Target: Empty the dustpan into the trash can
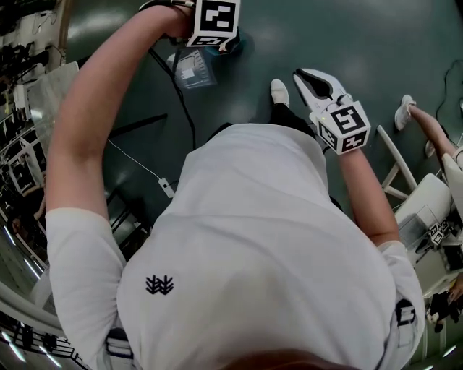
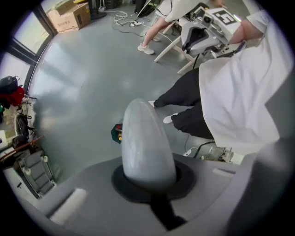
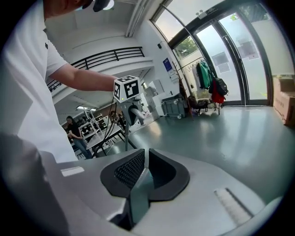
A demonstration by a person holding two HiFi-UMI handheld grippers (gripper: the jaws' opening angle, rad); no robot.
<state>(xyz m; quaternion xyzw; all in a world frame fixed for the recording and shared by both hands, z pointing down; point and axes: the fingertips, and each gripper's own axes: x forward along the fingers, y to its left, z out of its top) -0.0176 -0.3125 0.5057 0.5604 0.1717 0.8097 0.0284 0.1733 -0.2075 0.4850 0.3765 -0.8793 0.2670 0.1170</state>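
Note:
I see no dustpan or trash can that I can name for sure. My left gripper [image 2: 140,110] is held high and out in front, its marker cube [image 1: 213,22] at the top of the head view. Its grey fingers [image 2: 145,143] show as one closed shape with nothing between them. My right gripper [image 1: 304,74] hangs at waist height on the right, its jaws pressed together and holding nothing. In the right gripper view its black pads [image 3: 131,168] nearly touch.
A translucent plastic item [image 1: 192,70] lies on the dark green floor below my left gripper. A small green and red object [image 2: 117,132] is on the floor. A black cable [image 1: 181,108] runs past my feet. Another person's leg [image 1: 427,123] and a white stand [image 1: 394,162] are at right.

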